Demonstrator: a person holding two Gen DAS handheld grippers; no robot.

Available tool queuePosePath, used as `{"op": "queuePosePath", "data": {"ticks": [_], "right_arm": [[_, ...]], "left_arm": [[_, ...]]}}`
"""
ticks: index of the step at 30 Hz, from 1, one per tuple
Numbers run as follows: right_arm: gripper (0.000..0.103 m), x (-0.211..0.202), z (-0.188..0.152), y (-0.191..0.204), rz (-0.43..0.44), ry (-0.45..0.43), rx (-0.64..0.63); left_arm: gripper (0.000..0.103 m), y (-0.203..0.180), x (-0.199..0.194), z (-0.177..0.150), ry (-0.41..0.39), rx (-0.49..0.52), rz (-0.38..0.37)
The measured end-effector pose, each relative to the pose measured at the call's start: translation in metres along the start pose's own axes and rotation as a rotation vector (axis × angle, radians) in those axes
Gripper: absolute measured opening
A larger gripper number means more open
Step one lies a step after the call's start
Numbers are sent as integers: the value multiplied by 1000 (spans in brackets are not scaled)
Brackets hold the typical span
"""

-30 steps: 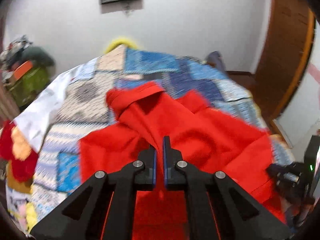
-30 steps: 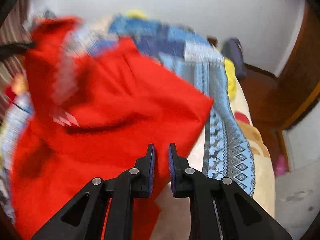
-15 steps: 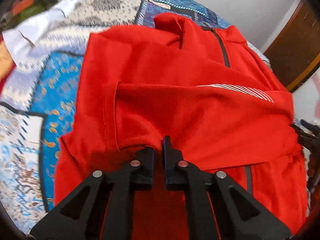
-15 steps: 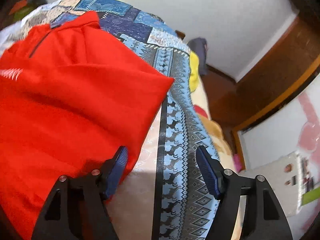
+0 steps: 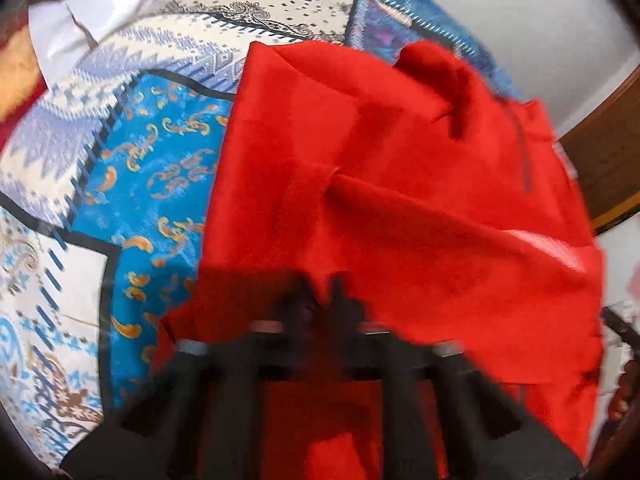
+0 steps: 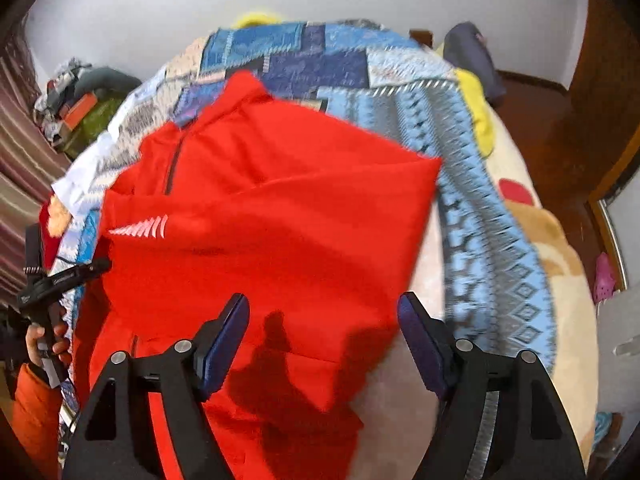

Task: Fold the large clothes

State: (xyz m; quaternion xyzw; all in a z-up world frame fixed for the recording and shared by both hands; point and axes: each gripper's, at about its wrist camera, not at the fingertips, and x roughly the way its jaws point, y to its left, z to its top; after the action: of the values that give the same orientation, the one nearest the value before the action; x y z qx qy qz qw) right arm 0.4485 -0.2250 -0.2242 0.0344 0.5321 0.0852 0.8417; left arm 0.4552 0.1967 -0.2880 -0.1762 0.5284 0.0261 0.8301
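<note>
A large red zip-neck top [image 6: 272, 216] lies on the patchwork bedspread [image 6: 492, 216], its lower part folded up over the chest; white stripes show near its left edge. My right gripper [image 6: 324, 328] is open and empty, hovering just above the fold's near edge. In the left wrist view the top [image 5: 400, 208] fills the middle. My left gripper [image 5: 324, 296] is blurred, its jaws close together at the red cloth's edge. The left gripper also shows in the right wrist view [image 6: 60, 276], beside the top's left edge.
The bedspread [image 5: 132, 184] continues left with blue and cream patches. A white cloth [image 5: 80, 28] lies at its far left. A yellow item [image 6: 476, 108] and a dark bundle [image 6: 472, 52] sit at the bed's far right. A cluttered pile [image 6: 80, 104] stands by the left wall.
The right gripper let go of the red top and opened wide after carrying the hem up over the chest. The left gripper stays at the cloth edge and has shifted, now blurred by motion.
</note>
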Motion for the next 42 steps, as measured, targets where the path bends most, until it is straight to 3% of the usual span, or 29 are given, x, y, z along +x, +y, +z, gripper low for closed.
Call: {"op": "queuePosePath", "data": {"ticks": [5, 8, 12, 16, 21, 23, 24, 28, 31, 34, 37, 42], "right_arm": [[75, 22, -2, 4, -13, 35, -27], [75, 25, 1, 4, -7, 39, -51], [80, 34, -1, 13, -30, 55, -136], [84, 32, -10, 27, -90, 36, -211], [84, 8, -10, 26, -79, 24, -207], [84, -8, -6, 22, -76, -4, -199], [84, -16, -1, 22, -69, -21, -196], [85, -42, 20, 22, -35, -81, -182], [92, -53, 41, 29, -12, -129, -176], [94, -53, 65, 42, 20, -160, -173], [97, -38, 92, 54, 66, -154, -168], [97, 7, 136, 67, 92, -107, -153]], "left_arm": [[1, -11, -37, -1, -147, 48, 57], [1, -9, -53, -1, -186, 72, 105], [1, 1, -43, -9, -146, 78, 138], [1, 12, -7, -28, -45, 59, 177], [3, 15, -8, -41, -15, 61, 131], [9, 12, -21, -41, -28, 100, 145], [18, 9, -28, -39, -35, 125, 154], [68, -9, -68, -26, -115, 221, 155], [81, -24, -95, -3, -180, 247, 110], [90, -33, -103, 38, -212, 205, 41], [92, -42, -91, 75, -204, 160, -18], [92, -54, -50, 126, -160, 122, -34]]}}
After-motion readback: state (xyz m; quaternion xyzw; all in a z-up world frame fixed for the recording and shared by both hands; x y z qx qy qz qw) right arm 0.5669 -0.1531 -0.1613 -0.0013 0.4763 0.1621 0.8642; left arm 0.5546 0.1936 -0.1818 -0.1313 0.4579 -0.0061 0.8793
